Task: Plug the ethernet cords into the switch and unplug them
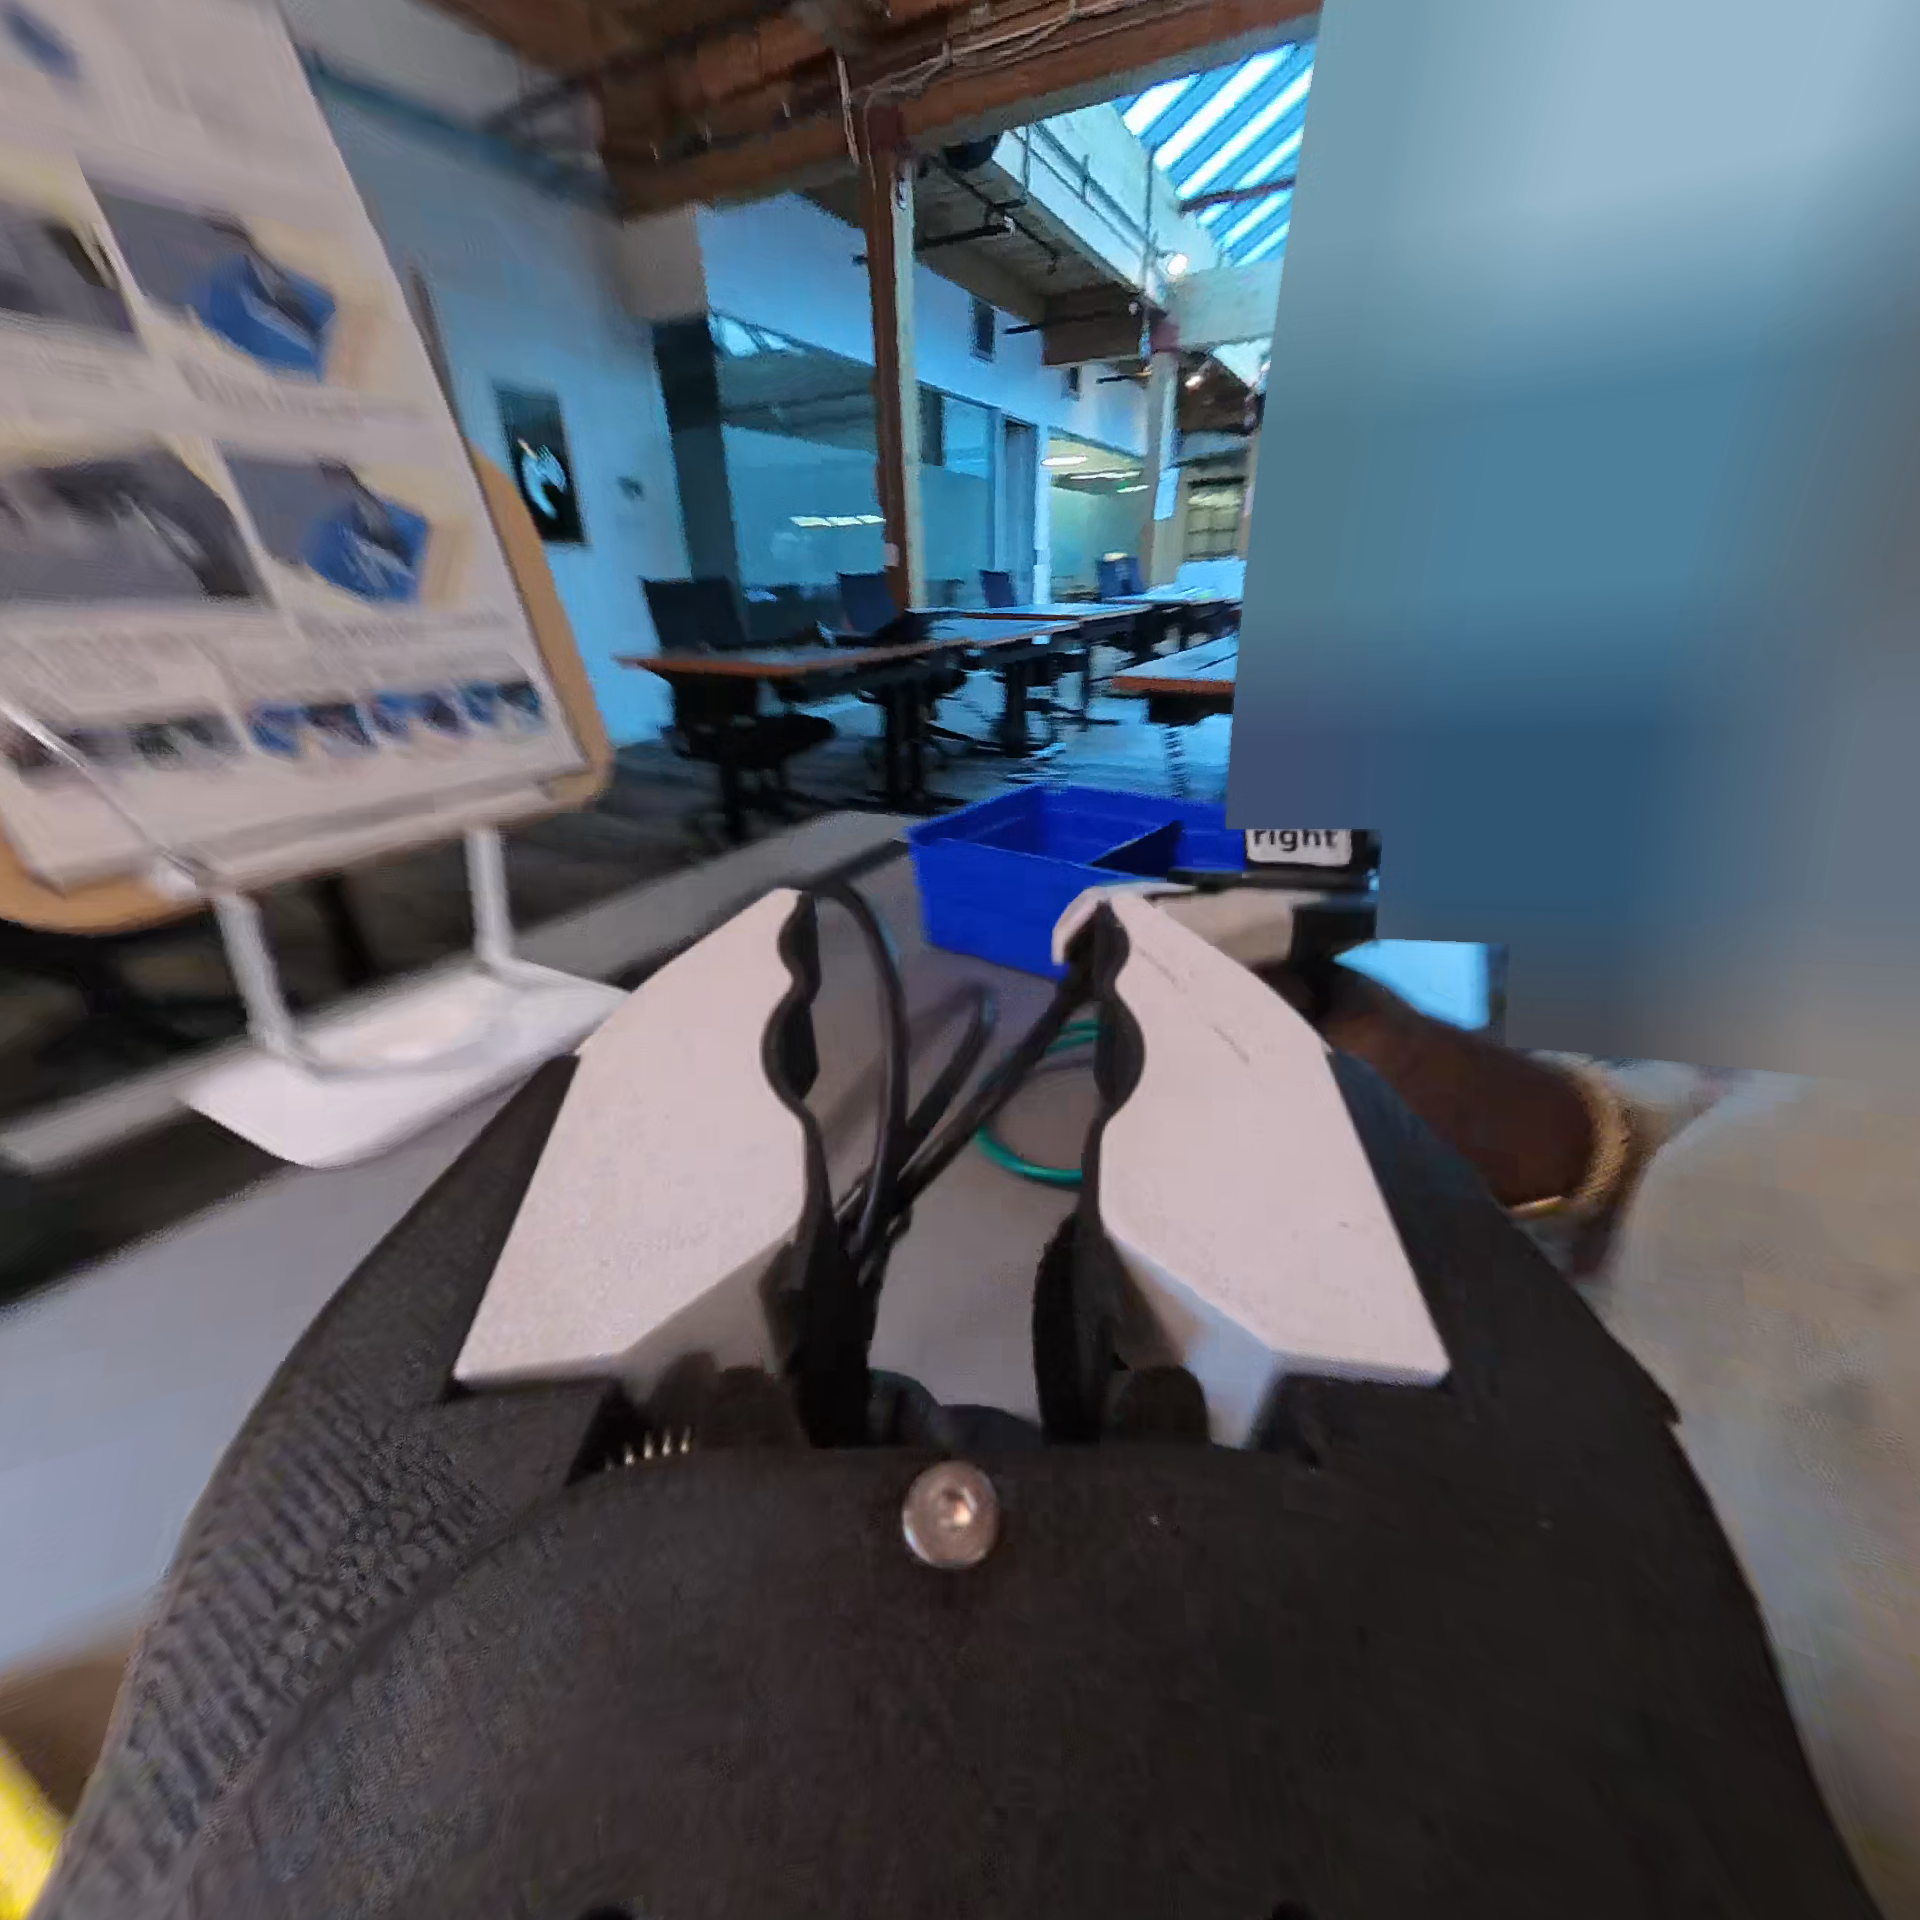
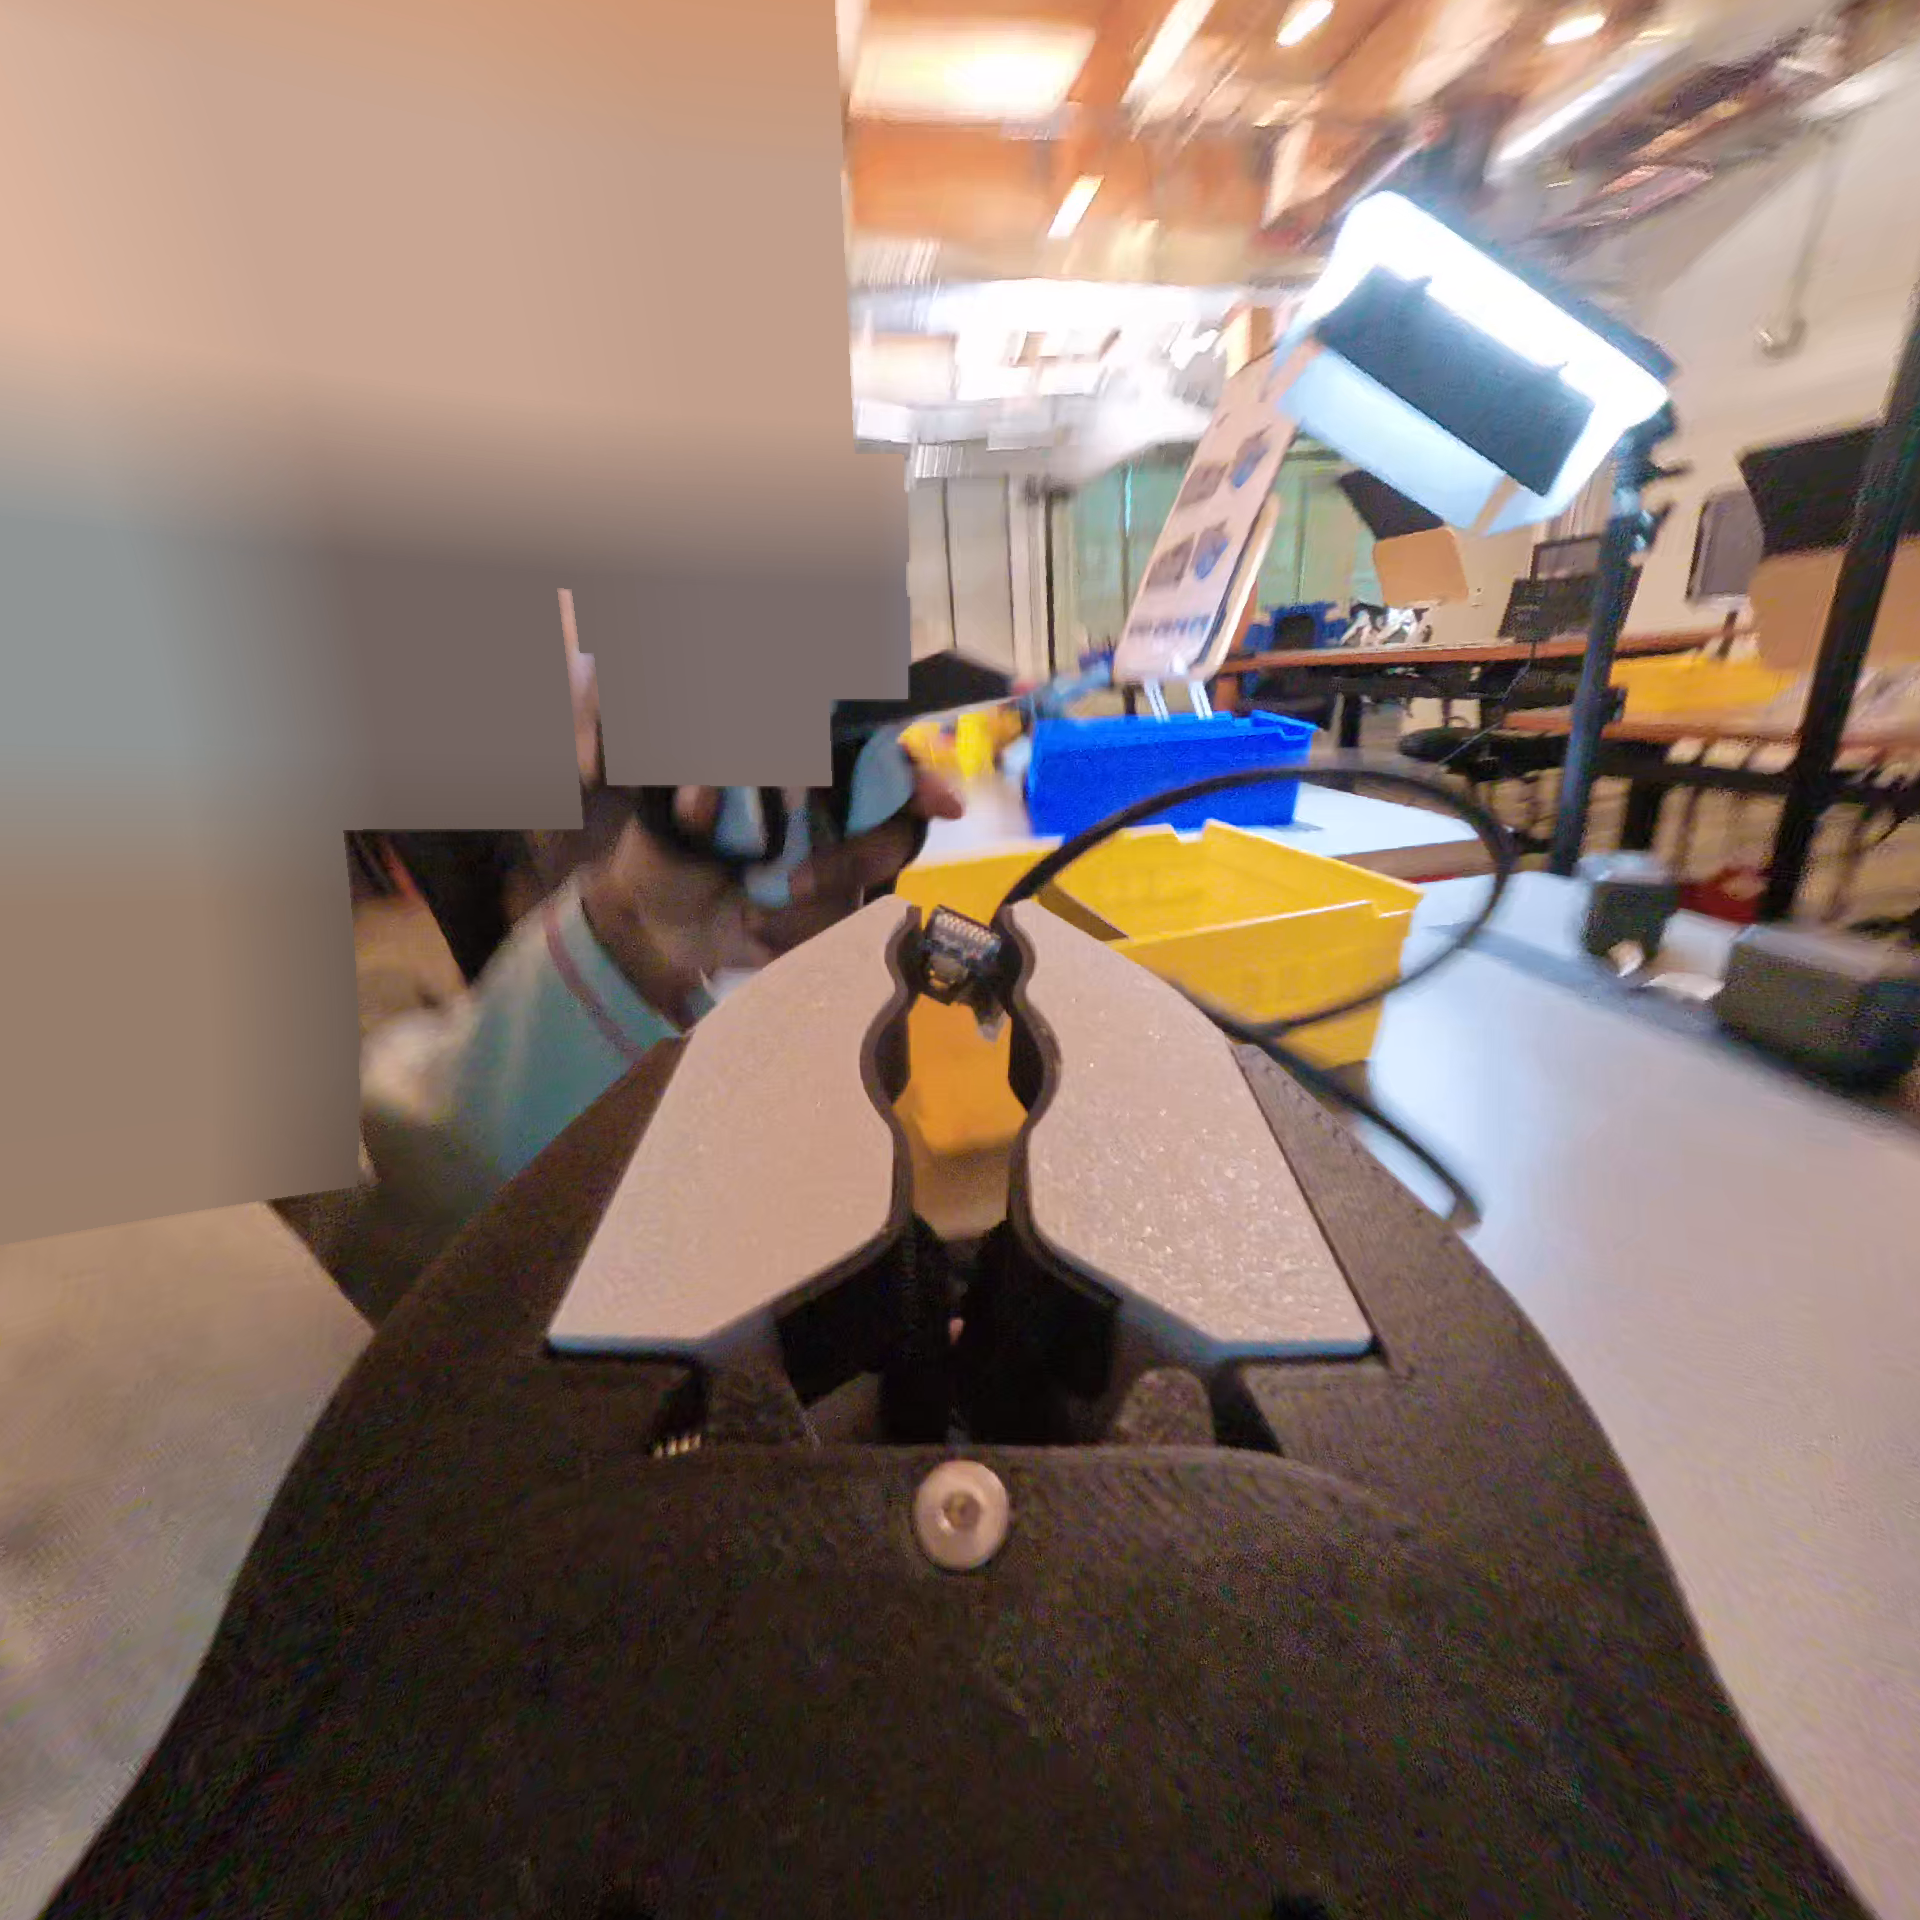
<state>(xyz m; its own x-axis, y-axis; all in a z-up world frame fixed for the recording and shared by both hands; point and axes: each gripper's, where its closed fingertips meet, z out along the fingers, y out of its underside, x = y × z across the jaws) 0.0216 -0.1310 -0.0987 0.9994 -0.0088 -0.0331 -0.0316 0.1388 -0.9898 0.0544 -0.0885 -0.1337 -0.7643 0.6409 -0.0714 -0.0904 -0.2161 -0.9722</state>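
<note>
Your right gripper (image 2: 951, 961) is clamped on a black ethernet cord's plug (image 2: 958, 958), lifted above the tabletop (image 2: 1621, 1195); your left gripper (image 1: 951, 935) stands apart, empty. No switch shows, so plugging looks not yet done.

The left tool (image 1: 951, 925) is held with its two grey fingers (image 1: 665, 1122) spread wide apart, nothing pinched between the tips. The right tool (image 2: 954, 940) has its fingers (image 2: 779, 1122) drawn close, tips nearly meeting and clamped on a small black plug (image 2: 954, 961). In the left wrist view the right tool shows just beyond the left one's right finger, with a hand (image 1: 1455, 1101) behind it. Both views are tilted upward and blurred.
</note>
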